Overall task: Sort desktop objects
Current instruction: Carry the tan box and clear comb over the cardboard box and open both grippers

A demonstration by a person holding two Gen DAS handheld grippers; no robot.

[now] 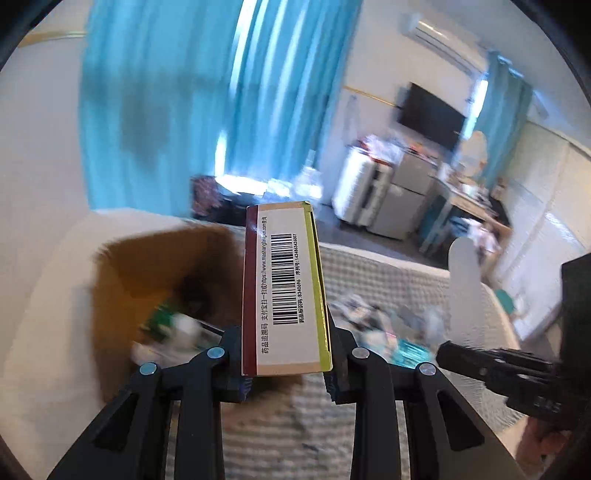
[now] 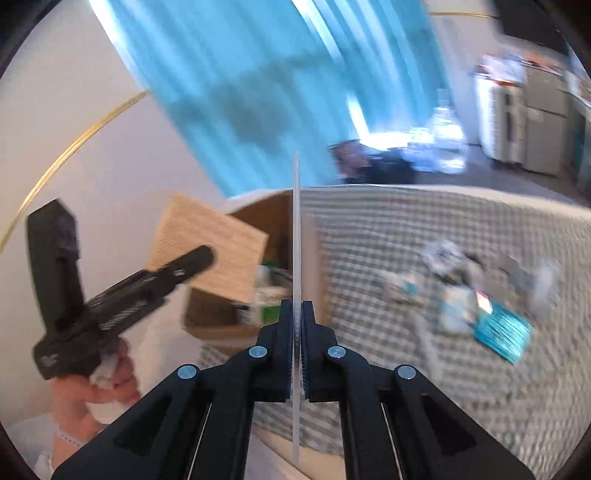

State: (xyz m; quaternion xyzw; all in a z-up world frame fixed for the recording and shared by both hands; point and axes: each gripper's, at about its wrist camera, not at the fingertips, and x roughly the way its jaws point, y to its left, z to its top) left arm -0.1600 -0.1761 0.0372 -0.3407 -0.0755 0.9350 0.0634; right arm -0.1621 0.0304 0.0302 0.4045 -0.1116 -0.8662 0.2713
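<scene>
A barcoded cardboard medicine box (image 1: pixel 286 291) is clamped upright by the left gripper (image 1: pixel 287 363). A thin translucent white plastic strip (image 2: pixel 296 266) is pinched edge-on in the near-closed right gripper (image 2: pixel 296 354), above an open brown cardboard carton (image 2: pixel 280 221).

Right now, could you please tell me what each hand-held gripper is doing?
Left hand-held gripper: closed on the barcoded box.
Right hand-held gripper: closed on a thin translucent strip.

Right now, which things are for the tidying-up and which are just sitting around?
For the tidying:
- medicine box in the left gripper
- thin white strip in the right gripper
- cardboard box
- blurred packets on the checked cloth

Just there:
- blue curtains
- wall TV
- air conditioner
</scene>
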